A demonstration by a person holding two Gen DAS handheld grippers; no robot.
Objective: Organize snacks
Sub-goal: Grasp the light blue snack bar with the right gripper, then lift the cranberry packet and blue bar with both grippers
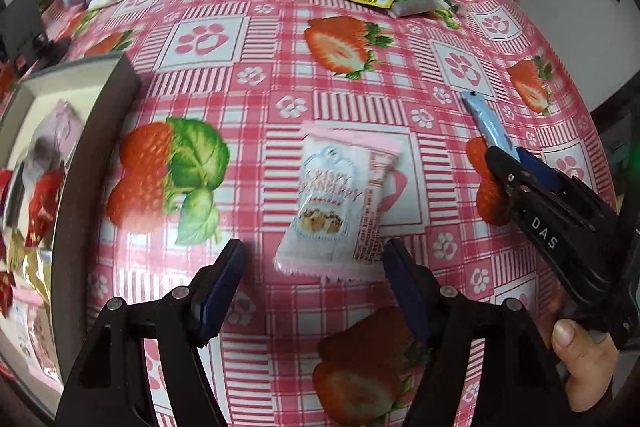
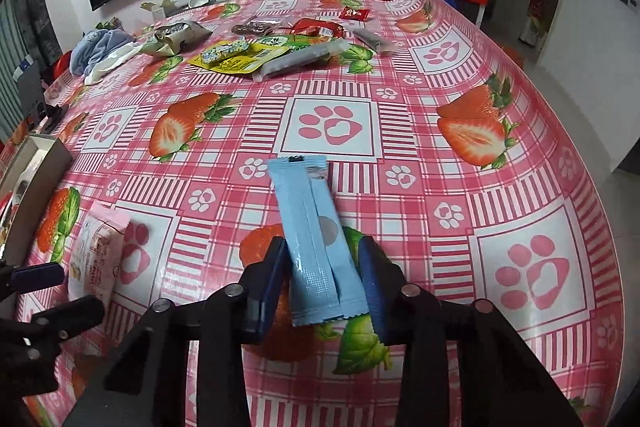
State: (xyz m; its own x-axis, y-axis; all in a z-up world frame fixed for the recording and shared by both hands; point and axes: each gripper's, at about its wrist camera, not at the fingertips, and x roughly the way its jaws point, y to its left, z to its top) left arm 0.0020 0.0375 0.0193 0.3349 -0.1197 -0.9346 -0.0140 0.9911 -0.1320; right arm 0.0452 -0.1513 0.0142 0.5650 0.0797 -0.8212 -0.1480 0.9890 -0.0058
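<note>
The left gripper (image 1: 312, 291) hangs over the table (image 1: 360, 99) with its jaws spread wide — a pink-and-white cranberry crisp packet (image 1: 340, 199) lies flat on the strawberry-print cloth just ahead of the fingertips, its near end between them, neither pad pressing on it. The right gripper (image 2: 324, 279) is clenched on a light blue stick sachet (image 2: 316, 247), both pads against its long sides near the lower end; the rest of the sachet juts forward over the cloth. At the left stands an open box (image 1: 72, 163) already holding several wrapped snacks. More snack packets (image 2: 256, 55) lie scattered across the far side of the table, well apart from both grippers, next to a crumpled blue cloth (image 2: 100, 47).
</note>
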